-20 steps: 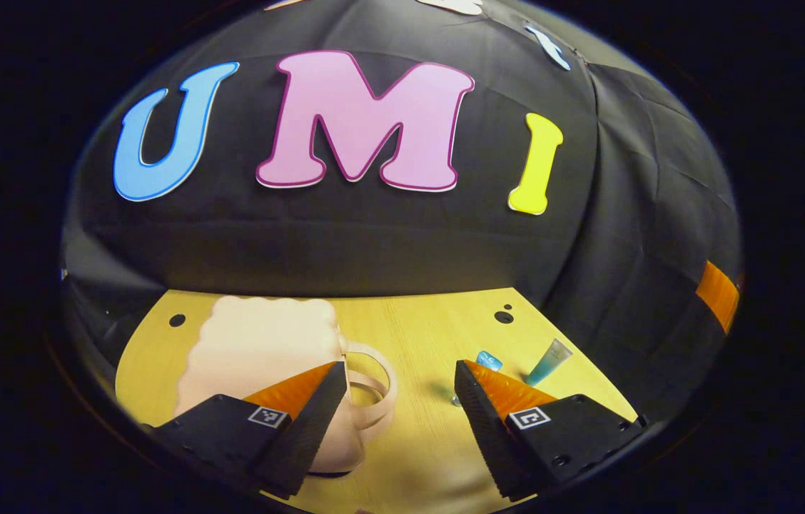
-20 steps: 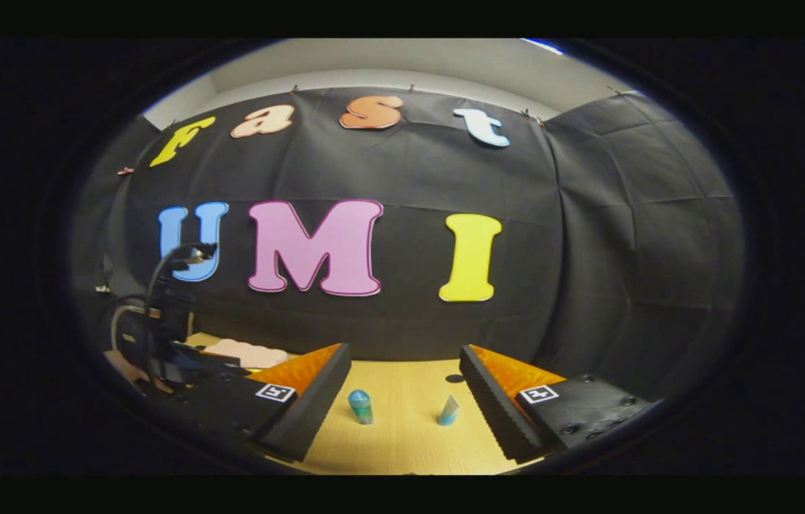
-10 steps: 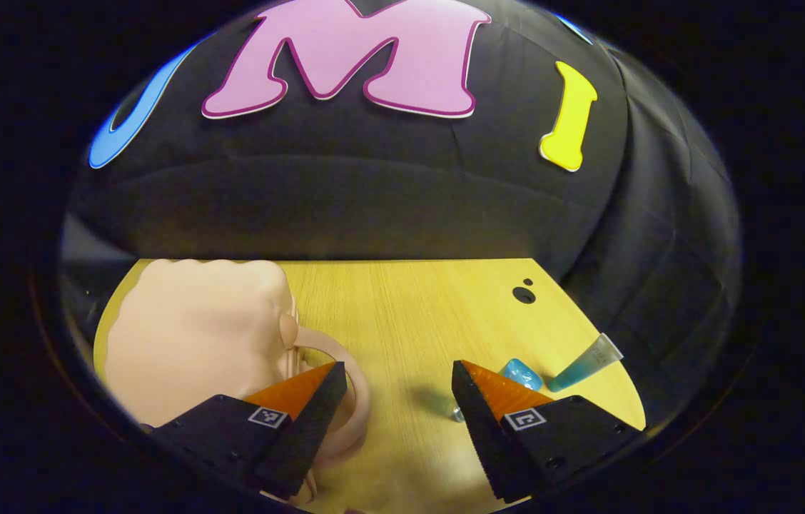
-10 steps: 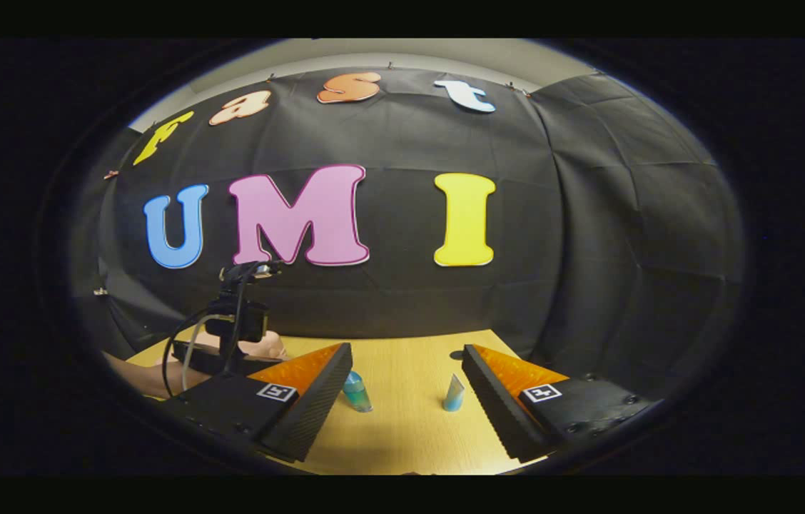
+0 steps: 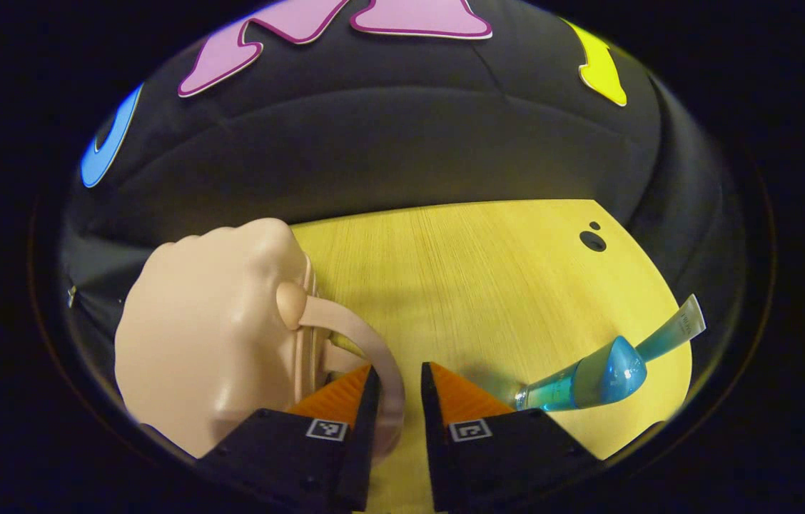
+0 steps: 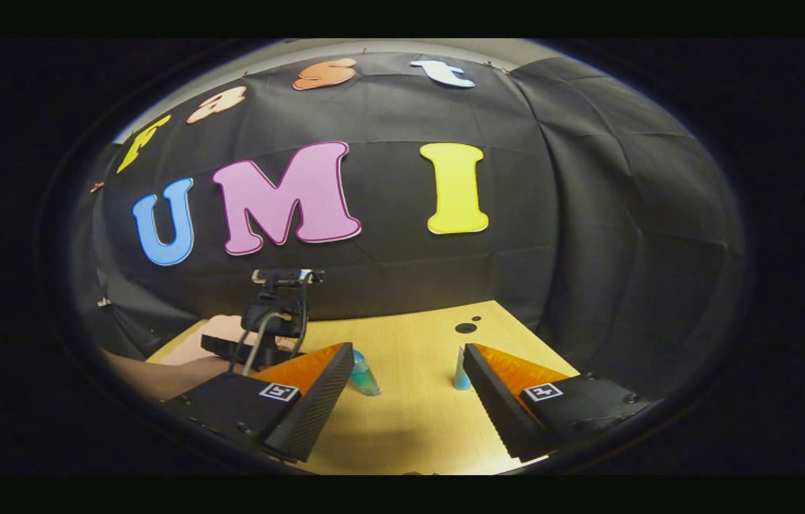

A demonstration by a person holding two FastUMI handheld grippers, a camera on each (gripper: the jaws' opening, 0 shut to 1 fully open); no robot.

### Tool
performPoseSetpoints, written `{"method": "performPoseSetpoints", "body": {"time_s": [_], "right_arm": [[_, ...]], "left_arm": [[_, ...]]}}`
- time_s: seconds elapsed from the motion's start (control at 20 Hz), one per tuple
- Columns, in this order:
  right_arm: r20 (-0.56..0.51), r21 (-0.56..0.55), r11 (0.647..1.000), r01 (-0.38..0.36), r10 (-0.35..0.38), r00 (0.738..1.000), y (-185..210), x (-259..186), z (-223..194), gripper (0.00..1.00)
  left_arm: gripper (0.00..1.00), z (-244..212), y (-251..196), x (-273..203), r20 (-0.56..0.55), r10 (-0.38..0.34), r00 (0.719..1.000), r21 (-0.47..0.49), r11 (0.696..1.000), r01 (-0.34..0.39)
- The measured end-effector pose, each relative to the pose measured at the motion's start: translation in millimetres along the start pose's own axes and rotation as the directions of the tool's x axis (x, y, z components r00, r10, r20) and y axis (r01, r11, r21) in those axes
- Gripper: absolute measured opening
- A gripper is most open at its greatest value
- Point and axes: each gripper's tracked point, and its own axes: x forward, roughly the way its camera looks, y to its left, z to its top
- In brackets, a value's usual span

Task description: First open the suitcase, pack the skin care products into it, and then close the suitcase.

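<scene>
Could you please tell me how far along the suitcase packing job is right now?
Nothing is packed yet: the small pink suitcase is closed. In hand: the left gripper straddles its looped handle. Left: opening it, packing the blue bottle and blue tube standing on the wooden table, closing.

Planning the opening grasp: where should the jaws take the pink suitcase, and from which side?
Take the looped handle of the suitcase, probably at the crown of its arch, where it stands clear of the shell. Come in from the handle side, low along the table, jaws straddling the strap. The left gripper is lined up that way, its jaws narrowed around the strap.
</scene>
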Motion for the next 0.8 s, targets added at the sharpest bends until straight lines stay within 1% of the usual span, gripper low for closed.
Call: {"method": "performPoseSetpoints", "body": {"time_s": [0.05, 0.1, 0.15, 0.25, 0.3, 0.35, 0.45, 0.5, 0.55, 0.6, 0.65, 0.8], "right_arm": [[0.001, -0.002, 1.0, -0.004, 0.004, 1.0, 2, 0, -1, 0.98], [-0.001, -0.007, 1.0, -0.009, 0.009, 1.0, 5, 0, -2, 0.97], [-0.012, -0.011, 1.0, -0.021, 0.02, 1.0, 9, -1, -3, 0.98], [-0.002, -0.011, 0.999, -0.043, 0.043, 0.999, 18, -4, 3, 0.98], [0.007, -0.016, 0.999, -0.05, 0.05, 0.999, 22, -5, 6, 0.98], [0.011, -0.023, 0.998, -0.056, 0.056, 0.998, 25, -5, 8, 0.97], [0.014, -0.024, 0.997, -0.071, 0.071, 0.997, 32, -4, 11, 0.97], [0.013, -0.022, 0.997, -0.08, 0.08, 0.997, 36, -4, 11, 0.98], [0.01, -0.027, 0.996, -0.088, 0.088, 0.996, 39, -5, 11, 0.98], [0.01, -0.035, 0.995, -0.096, 0.097, 0.995, 44, -4, 12, 0.97], [0.01, -0.045, 0.993, -0.106, 0.106, 0.994, 48, -5, 12, 0.98], [-0.003, -0.048, 0.989, -0.141, 0.141, 0.99, 61, -3, 11, 0.98]], "left_arm": [[0.19, 1, 2, 0, 0.0, -0.019, 1.0, 0.006, 1.0, 0.019], [0.24, 5, 1, -6, -0.009, -0.026, 1.0, -0.038, 0.999, 0.026], [0.17, 5, 1, -13, -0.037, -0.038, 0.999, -0.1, 0.994, 0.034], [0.17, 20, 4, -25, -0.017, -0.087, 0.996, -0.183, 0.98, 0.082], [0.17, 27, 10, -34, -0.005, -0.1, 0.995, -0.202, 0.975, 0.097], [0.12, 35, 16, -45, 0.008, -0.109, 0.994, -0.197, 0.974, 0.109], [0.11, 57, 28, -74, 0.044, -0.174, 0.984, -0.161, 0.97, 0.179], [0.11, 64, 34, -90, 0.04, -0.206, 0.978, -0.159, 0.965, 0.21], [0.07, 72, 43, -106, 0.031, -0.231, 0.973, -0.178, 0.956, 0.232], [0.11, 79, 56, -120, 0.026, -0.243, 0.97, -0.185, 0.952, 0.244], [0.11, 86, 72, -134, 0.031, -0.247, 0.968, -0.17, 0.954, 0.249], [0.11, 104, 130, -166, 0.034, -0.204, 0.978, -0.093, 0.974, 0.206]]}}
